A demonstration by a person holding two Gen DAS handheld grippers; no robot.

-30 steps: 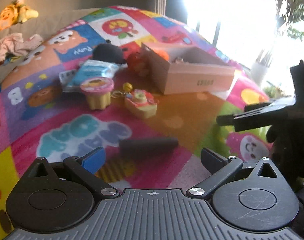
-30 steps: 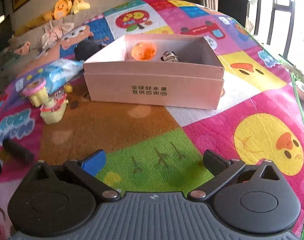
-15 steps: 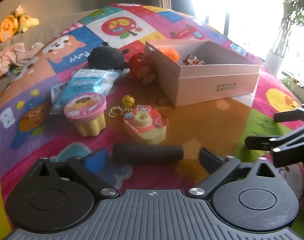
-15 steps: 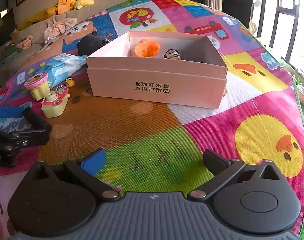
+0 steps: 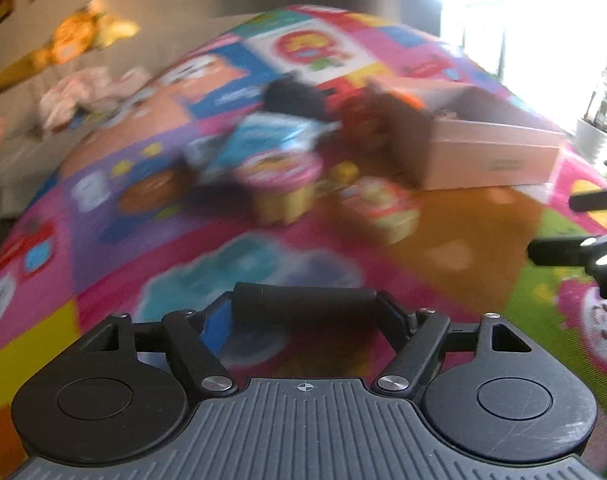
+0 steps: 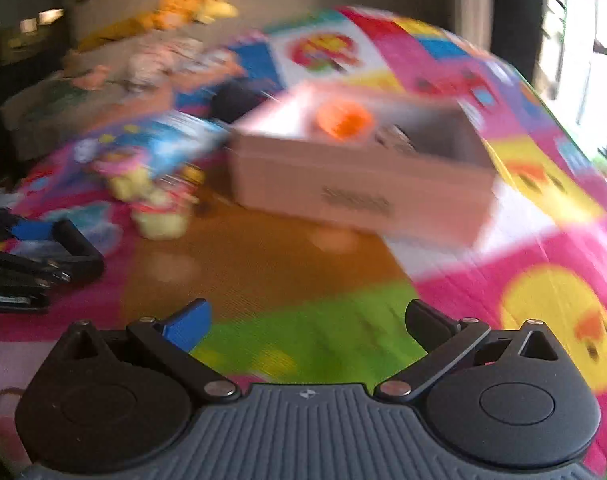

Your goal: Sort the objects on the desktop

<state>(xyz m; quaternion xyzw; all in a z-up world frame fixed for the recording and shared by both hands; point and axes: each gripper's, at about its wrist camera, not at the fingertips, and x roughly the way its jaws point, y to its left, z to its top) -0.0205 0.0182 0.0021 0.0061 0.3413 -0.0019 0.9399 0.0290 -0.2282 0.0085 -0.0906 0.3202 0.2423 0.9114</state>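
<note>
Surface: a bright patchwork play mat (image 5: 483, 232) is used as the sorting area; no desk is seen.
Left gripper: the left gripper (image 5: 303, 312) is being closed around a black cylinder (image 5: 303, 307), which lies crosswise between the jaws, end to end; whether the pads already press on it cannot be told from these views.
Right gripper: the right gripper (image 6: 303, 326) is held spread wide above the green patch, with nothing between its jaws.
Done so far: an orange toy (image 6: 345, 119) and a small dark-and-white figure (image 6: 395, 140) are already lying inside the pink box (image 6: 355, 184).
Left to do: the black cylinder, a pink-lidded yellow cup (image 5: 281, 188), a small yellow and red toy (image 5: 383, 212), a blue packet (image 5: 263, 140) and a dark round thing (image 5: 293, 98) are judged still unsorted; most of the job appears to remain.
Hard to read: both views are smeared by motion, so the box lettering, the small yellow bits near the cup and the reddish thing against the box cannot be identified.
</note>
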